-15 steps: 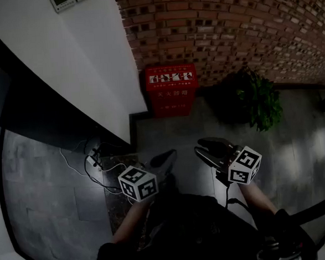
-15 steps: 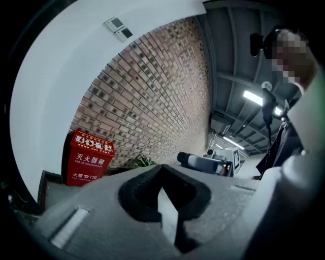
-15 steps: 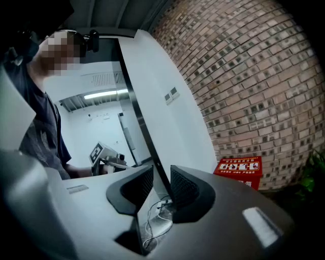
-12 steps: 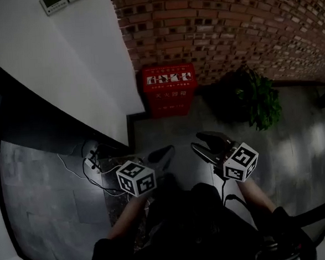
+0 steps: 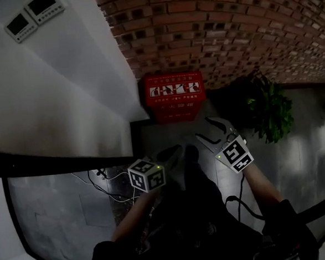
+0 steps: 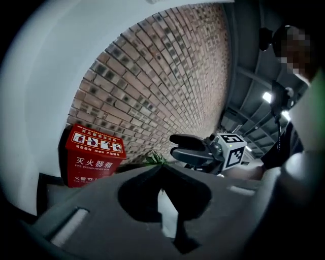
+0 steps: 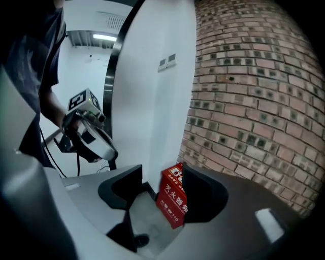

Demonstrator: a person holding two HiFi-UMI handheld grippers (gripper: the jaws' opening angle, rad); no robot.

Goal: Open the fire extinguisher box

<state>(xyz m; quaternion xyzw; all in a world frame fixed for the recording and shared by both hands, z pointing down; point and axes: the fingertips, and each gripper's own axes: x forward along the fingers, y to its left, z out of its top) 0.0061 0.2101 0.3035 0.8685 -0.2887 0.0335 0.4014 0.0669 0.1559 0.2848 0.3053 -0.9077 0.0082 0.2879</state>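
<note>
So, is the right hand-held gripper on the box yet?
No, the right hand-held gripper's jaws stand open and empty, with bare floor between them and the box.

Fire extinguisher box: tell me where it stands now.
Head view, upper middle: the fire extinguisher box stands against the brick wall, between the white wall at left and the green plant at right.

box against brick wall, plant right
</note>
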